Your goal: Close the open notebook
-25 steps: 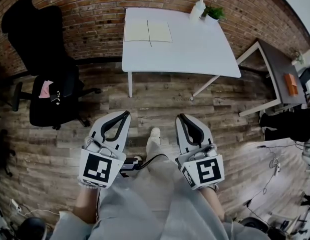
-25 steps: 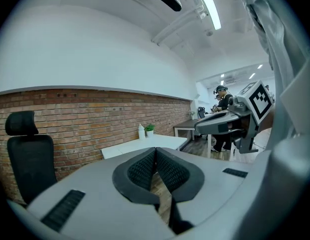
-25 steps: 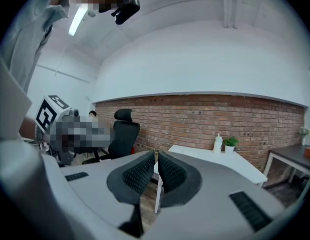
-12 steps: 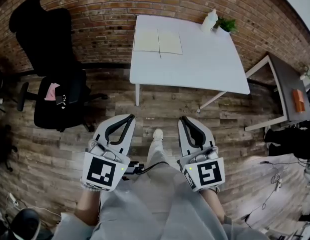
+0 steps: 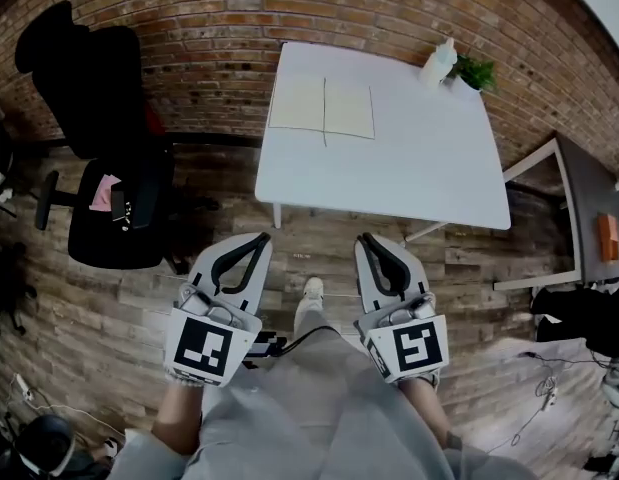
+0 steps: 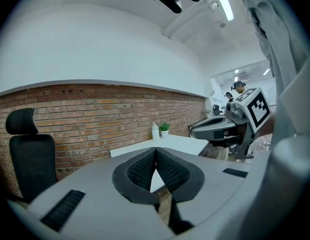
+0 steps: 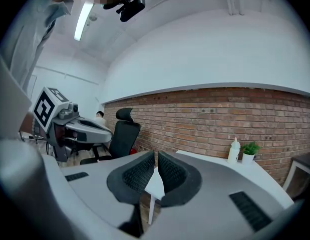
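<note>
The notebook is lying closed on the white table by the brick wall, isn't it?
Not quite. The notebook does lie on the white table by the brick wall, but it is open, with both pages spread flat. The head view shows it.

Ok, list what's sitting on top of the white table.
On the white table: an open notebook lying flat near the brick-wall edge, and a white bottle beside a small potted plant at its far right corner. The tabletop under the notebook is covered.
</note>
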The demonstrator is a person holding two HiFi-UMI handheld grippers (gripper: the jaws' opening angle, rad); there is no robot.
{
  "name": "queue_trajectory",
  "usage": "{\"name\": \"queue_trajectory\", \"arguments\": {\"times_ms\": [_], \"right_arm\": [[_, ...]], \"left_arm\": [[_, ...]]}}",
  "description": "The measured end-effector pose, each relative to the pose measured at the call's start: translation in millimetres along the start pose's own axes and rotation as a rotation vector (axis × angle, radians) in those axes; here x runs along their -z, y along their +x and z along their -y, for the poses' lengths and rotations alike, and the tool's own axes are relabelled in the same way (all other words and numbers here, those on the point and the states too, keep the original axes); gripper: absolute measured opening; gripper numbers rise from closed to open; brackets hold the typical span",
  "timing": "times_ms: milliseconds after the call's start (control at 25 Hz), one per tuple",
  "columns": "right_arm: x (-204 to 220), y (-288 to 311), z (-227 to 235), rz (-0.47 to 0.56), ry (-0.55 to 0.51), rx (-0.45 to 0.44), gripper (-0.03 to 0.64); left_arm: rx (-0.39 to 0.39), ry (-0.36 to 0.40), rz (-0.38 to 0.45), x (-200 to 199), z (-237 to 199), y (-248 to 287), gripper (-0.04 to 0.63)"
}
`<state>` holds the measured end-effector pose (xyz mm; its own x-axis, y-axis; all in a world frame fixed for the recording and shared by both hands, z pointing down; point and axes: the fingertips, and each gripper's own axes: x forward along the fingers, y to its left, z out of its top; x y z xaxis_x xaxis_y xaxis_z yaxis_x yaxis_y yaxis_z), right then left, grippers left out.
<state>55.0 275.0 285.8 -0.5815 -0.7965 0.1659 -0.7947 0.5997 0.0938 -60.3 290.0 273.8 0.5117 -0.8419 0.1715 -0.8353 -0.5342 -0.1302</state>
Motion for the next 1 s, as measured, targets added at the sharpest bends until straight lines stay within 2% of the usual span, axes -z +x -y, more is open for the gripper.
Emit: {"name": "queue_trajectory", "arguments": {"times_ms": [80,680,1000], "right_arm": [[0.5,14.1,15.8,-0.002,0.000,-0.008,0.052],[11.4,106.0,136.3,-0.040,0.019,-0.060,0.052],[8.8,144.2,179.4,-0.006,0.017,-0.089,0.052]], "left_arm": [[-0.009,-0.026,-0.001,-2.2,-6.0,19.2,0.018],[-0.058,-0.061,-0.071,-6.4,-49.0,156.5,0.018],[-0.095,-0.074,-0.094,-8.8,-65.3,208.3,0.018]]}}
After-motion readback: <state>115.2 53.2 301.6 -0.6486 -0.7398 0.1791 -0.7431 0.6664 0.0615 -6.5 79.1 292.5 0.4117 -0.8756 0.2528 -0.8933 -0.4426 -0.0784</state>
